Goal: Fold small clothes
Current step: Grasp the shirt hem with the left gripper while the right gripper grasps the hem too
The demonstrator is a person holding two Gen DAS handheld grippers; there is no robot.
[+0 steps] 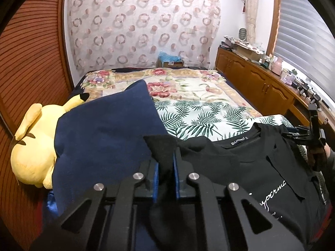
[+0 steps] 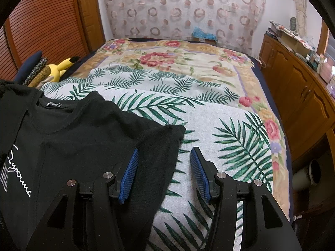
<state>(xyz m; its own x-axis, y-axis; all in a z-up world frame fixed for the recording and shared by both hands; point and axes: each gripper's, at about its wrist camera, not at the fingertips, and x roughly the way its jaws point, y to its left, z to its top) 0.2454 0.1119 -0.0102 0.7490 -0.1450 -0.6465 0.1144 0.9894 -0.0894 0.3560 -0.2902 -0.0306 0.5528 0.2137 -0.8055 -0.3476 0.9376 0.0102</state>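
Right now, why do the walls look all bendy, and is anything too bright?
Left wrist view: the fisheye lens bows the wooden wall, and the window blinds glare white. Right wrist view: the cabinets curve too, corners go black, yet the black T-shirt looks sharp.

Your T-shirt [image 2: 83, 138] is black, with white script lettering on the chest and a small black neck label printed in white. Under it you have a white bedspread [image 2: 209, 125] patterned with green palm fronds, and beyond that a cream blanket [image 2: 167, 56] with red and pink flowers inside a tan border. The plush toy [image 1: 35, 146] beside you is yellow with a black-tipped ear and brown markings. The cushion [image 1: 108, 129] next to it is plain navy blue. Both grippers are black with blue pads [image 2: 130, 174]. The curtain [image 1: 142, 25] is pale with pinkish-brown rings and dots.
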